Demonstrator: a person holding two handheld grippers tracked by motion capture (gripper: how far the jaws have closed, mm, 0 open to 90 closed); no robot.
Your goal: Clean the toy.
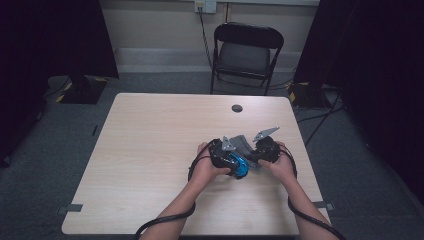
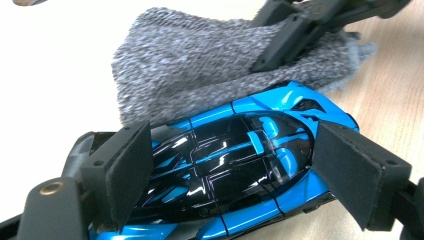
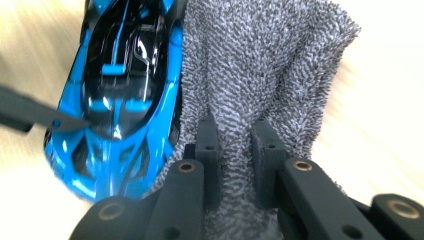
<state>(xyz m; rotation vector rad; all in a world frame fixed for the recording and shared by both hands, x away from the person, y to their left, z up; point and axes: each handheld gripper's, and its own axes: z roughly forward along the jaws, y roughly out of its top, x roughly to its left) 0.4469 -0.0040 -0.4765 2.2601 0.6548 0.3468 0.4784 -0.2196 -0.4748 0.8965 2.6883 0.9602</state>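
A person is wiping a blue and black toy car (image 2: pixel 235 165) with a grey knitted cloth (image 3: pixel 260 75) on the light wooden table (image 1: pixel 150 150), and the wiping step looks well in hand. The left gripper (image 2: pixel 235 170) is steadying the car, its two padded jaws standing at either side of the body and seeming to press on it. The right gripper (image 3: pixel 235 150) is pinching a fold of the cloth between jaws drawn narrow, and the cloth is lying against the car's side, draped just beside its roof. In the high view the car (image 1: pixel 239 165) is sitting between the two hands, near the table's right edge. The next move probably calls for dragging the cloth across the glossy roof while keeping the car clamped, so it does not roll or slip away.
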